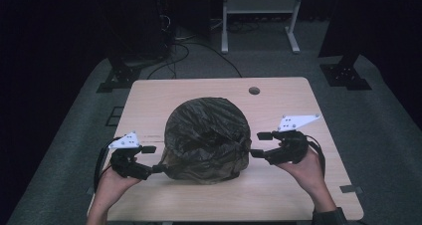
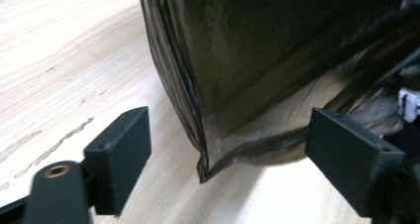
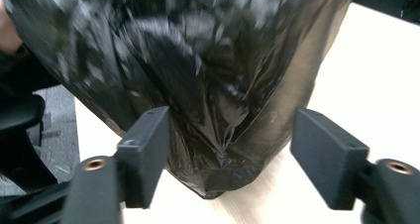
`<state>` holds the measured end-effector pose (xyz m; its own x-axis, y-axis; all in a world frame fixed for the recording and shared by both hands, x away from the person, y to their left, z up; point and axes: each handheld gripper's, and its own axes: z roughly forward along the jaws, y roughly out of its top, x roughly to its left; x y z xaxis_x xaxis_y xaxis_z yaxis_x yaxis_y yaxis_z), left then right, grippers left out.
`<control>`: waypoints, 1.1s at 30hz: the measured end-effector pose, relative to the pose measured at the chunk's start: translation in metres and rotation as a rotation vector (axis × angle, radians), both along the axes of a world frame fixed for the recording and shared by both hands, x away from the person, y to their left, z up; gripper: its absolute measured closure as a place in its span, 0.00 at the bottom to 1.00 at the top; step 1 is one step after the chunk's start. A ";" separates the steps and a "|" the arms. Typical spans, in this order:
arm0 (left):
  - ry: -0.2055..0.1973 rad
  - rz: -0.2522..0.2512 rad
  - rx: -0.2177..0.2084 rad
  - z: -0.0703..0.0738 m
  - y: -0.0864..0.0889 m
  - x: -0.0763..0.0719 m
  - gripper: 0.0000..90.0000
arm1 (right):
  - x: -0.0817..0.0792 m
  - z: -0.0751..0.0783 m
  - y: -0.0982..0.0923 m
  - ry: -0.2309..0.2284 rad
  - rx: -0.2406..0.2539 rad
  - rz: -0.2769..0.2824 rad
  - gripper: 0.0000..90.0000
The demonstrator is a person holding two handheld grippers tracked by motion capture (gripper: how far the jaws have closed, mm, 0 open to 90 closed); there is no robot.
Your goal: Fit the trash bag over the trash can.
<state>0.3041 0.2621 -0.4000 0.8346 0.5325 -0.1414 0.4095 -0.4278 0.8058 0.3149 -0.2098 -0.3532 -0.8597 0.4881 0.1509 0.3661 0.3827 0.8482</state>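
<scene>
A dark, crinkled plastic bag (image 1: 206, 140) stands as a rounded mound in the middle of the wooden table (image 1: 288, 100). My left gripper (image 1: 155, 159) is at the bag's lower left side, open. In the left gripper view a folded edge of the bag (image 2: 257, 60) hangs between the jaws of my left gripper (image 2: 233, 154), and neither pad presses on it. My right gripper (image 1: 257, 144) is at the bag's right side, a little above the tabletop, open. In the right gripper view a gathered corner of the bag (image 3: 198, 60) lies between the spread jaws of my right gripper (image 3: 235, 152), loose.
A small round hole (image 1: 254, 90) sits near the table's far edge. Beyond the table stand a white frame (image 1: 259, 16) and two black stand bases (image 1: 119, 75) (image 1: 346, 73), with cables on the grey floor. Bare wood lies in front of the bag.
</scene>
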 end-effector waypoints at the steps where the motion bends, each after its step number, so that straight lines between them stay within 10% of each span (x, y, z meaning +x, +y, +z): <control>1: -0.008 0.009 0.002 -0.003 0.001 -0.001 0.10 | 0.000 0.003 -0.002 -0.001 0.010 -0.006 0.24; 21: -0.024 0.048 0.170 -0.075 0.005 -0.003 0.00 | 0.002 0.056 0.001 -0.165 0.071 -0.023 0.11; 33: -0.040 0.038 0.215 -0.083 0.000 -0.001 0.00 | 0.017 0.068 0.033 -0.184 0.047 0.065 0.11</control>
<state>0.3036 0.2624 -0.4830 0.8159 0.5780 0.0114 0.3986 -0.5767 0.7131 0.3321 -0.1766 -0.2855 -0.9043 0.4267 0.0094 0.1790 0.3593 0.9159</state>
